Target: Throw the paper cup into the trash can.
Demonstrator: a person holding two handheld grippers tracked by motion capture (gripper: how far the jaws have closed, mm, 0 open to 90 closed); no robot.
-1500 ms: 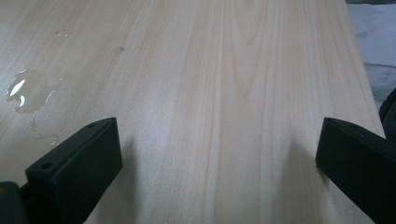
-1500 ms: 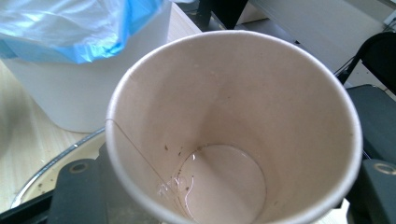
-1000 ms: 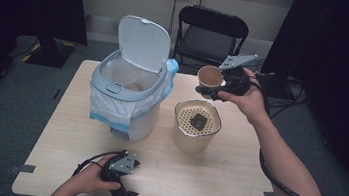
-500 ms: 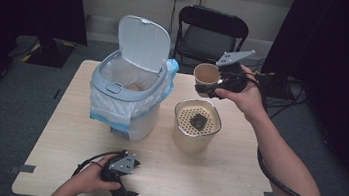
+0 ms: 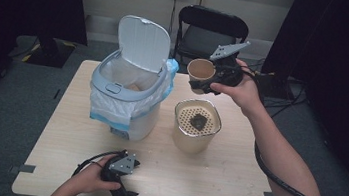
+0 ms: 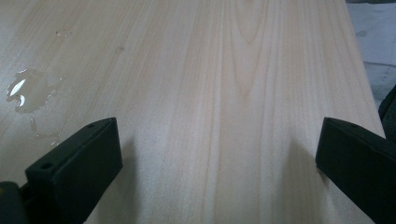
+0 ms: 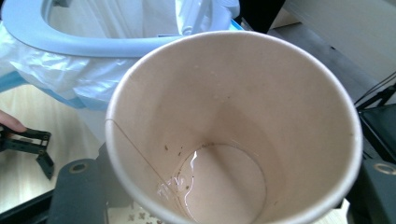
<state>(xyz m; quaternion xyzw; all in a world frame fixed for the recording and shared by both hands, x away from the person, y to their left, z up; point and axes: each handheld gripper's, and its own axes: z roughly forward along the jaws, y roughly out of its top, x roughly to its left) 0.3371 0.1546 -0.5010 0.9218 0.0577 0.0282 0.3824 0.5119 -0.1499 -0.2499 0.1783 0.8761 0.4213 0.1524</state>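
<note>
A tan paper cup (image 5: 201,70) hangs in the air over the table's far right part, tipped on its side with its mouth toward the bin, and my right gripper (image 5: 205,84) is shut on it. In the right gripper view the paper cup (image 7: 233,130) holds a little liquid and specks at its bottom. A white bin (image 5: 128,92) with a raised lid and a plastic liner stands at the left. A cream strainer pot (image 5: 196,126) with a dark lump on its perforated top sits below the cup. My left gripper (image 5: 124,180) rests open on the table's near edge; its fingers (image 6: 74,172) stand wide apart.
The wooden table (image 5: 212,183) has a small wet patch (image 6: 25,88) near the left gripper. A black folding chair (image 5: 211,32) stands behind the table's far edge. A cable (image 5: 287,185) trails along the person's right forearm.
My right gripper has lifted the cup a little and shifted it slightly toward the bin. The left gripper has stayed where it was.
</note>
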